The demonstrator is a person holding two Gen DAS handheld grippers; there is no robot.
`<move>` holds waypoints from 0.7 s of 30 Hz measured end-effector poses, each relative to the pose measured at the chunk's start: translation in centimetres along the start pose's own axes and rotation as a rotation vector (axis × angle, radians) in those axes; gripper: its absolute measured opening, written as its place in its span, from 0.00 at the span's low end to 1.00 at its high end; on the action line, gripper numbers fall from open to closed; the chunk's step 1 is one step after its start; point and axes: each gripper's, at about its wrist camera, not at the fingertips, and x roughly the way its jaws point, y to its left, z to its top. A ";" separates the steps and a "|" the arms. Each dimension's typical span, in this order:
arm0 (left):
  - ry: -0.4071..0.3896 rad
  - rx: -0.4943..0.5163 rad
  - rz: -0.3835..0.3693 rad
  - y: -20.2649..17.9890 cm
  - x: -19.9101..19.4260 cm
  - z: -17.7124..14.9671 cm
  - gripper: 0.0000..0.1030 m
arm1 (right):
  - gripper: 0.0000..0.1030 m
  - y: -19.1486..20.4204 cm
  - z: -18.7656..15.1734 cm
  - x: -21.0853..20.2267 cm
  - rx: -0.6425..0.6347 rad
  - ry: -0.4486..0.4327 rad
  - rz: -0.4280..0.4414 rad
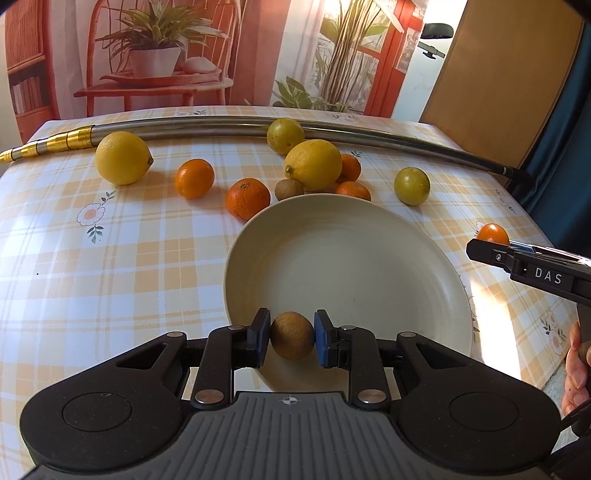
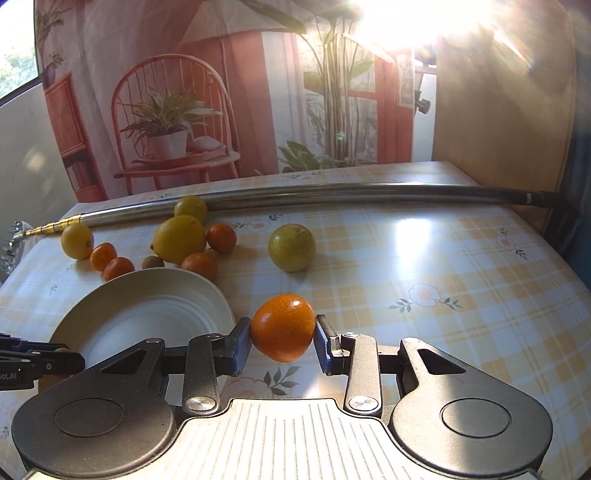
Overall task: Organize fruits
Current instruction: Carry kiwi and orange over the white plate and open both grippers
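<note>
Zero fruits in the cream round ceramic bowl (image 1: 369,236) yet; left hand-held gripper (image 1: 291,336) clamps a brown kiwi (image 1: 292,334) over it, right hand-held gripper (image 2: 283,338) grips a small orange mandarin (image 2: 283,326) at frame centre; nine fruits left on the checked counter (image 1: 110,266).

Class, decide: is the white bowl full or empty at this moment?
Empty: the white bowl shows only bare interior; the kiwi is held above it in the left gripper.

Printed backdrop (image 1: 155,55) behind checked tablecloth (image 1: 92,258) — sun glare (image 2: 417,18) above.
</note>
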 end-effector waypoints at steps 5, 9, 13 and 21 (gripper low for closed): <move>0.012 -0.007 -0.011 -0.1 -0.1 -0.3 0.26 | 0.32 2.0 -0.1 -1.0 -0.087 -0.007 0.073; 0.021 -0.005 -0.006 -0.1 -0.1 -0.6 0.26 | 0.32 3.6 -0.6 -1.2 -0.147 0.023 0.130; 0.019 -0.003 -0.008 0.0 -0.2 -0.7 0.26 | 0.32 4.8 -1.2 -1.0 -0.176 0.071 0.163; 0.020 0.000 -0.009 -0.1 -0.2 -0.7 0.26 | 0.32 5.0 -1.8 -0.3 -0.180 0.138 0.187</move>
